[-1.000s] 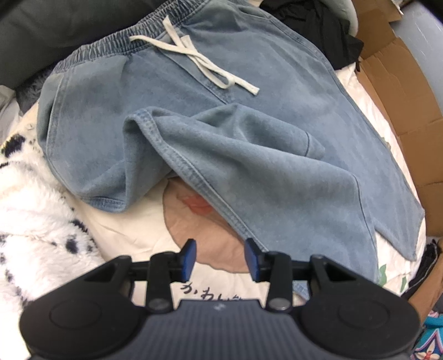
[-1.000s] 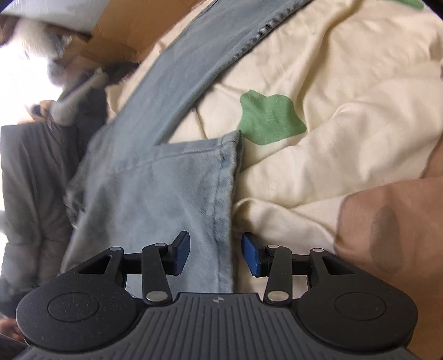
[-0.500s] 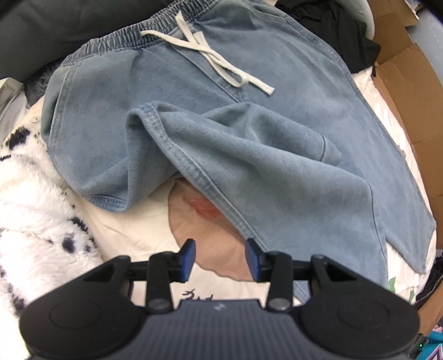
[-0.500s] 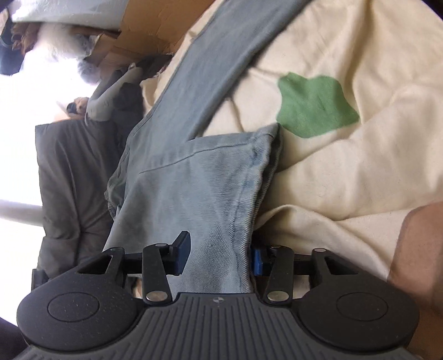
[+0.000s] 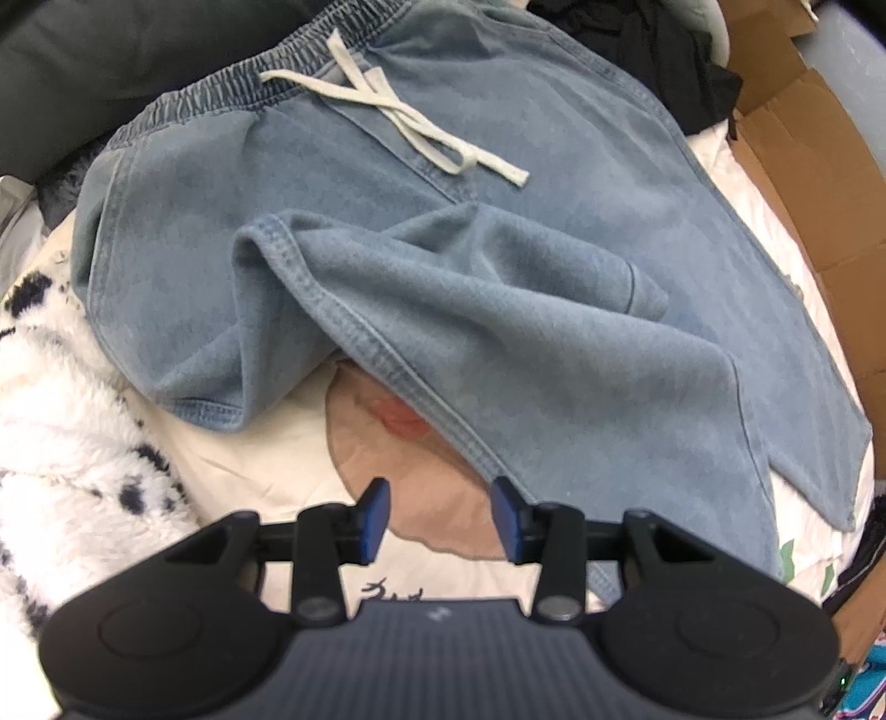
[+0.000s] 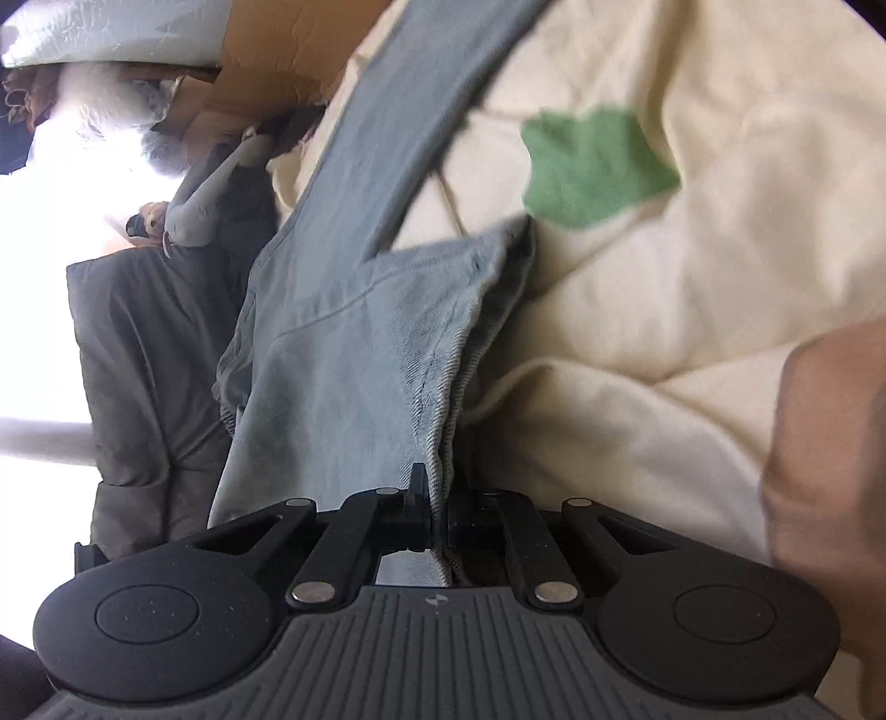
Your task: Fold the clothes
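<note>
Light blue denim shorts (image 5: 498,266) with a white drawstring (image 5: 398,111) lie on a cream bedsheet (image 5: 266,459), one leg folded up over the body. My left gripper (image 5: 440,512) hovers open just in front of the lower hem, nothing between its blue pads. In the right wrist view, my right gripper (image 6: 440,512) is shut on the hem edge of the shorts (image 6: 354,354), and the cloth bunches into a ridge running away from the jaws.
A white fluffy blanket with black spots (image 5: 66,443) lies at the left. Cardboard (image 5: 803,183) borders the right side, dark clothes (image 5: 653,50) sit at the back. The sheet carries a green patch (image 6: 592,166) and a brown print (image 5: 387,443).
My right gripper has slid onto the hem and closed on it; the denim now puckers between the jaws. The left gripper has stayed open while its view drifted slightly.
</note>
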A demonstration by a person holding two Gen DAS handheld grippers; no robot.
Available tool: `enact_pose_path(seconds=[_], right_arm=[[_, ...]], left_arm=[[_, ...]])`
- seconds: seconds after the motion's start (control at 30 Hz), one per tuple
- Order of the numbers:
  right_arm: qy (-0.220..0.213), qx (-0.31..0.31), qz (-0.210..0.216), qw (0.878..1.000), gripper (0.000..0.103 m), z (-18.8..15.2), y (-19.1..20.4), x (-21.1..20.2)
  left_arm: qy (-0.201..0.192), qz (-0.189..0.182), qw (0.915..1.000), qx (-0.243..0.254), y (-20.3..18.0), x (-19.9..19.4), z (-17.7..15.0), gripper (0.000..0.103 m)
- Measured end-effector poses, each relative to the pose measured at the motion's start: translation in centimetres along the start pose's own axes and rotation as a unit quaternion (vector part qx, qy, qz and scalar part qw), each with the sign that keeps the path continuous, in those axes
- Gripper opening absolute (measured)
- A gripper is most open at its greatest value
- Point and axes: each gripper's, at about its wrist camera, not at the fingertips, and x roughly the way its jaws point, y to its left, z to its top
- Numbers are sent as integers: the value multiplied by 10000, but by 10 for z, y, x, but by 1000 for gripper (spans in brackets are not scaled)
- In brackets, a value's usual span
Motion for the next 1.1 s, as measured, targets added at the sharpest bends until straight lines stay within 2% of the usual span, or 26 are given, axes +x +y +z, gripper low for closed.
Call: enact_pose_path(seconds=[0.17, 0.37, 0.8, 0.97, 1.1], right_arm=[[-15, -186, -145, 9997, 2, 8, 21, -25], [-104, -222, -454, 9987, 2, 18, 24, -71], [-418, -116, -1554, 9869, 2, 38, 12, -173], [-389, -24, -1776, 9833, 2, 34, 2, -191], [-394, -82, -1856, 9818, 2, 31, 11, -200]], left_arm=[[-86, -142, 9999, -19, 3, -8, -1, 43], [-93, -252, 9995, -153, 14, -12, -3, 43], [-30, -465, 9987, -200, 20, -5, -7, 44], [53, -435, 9987, -258, 25, 5, -13, 44], [65, -432, 9986, -290, 30, 8, -19, 44]])
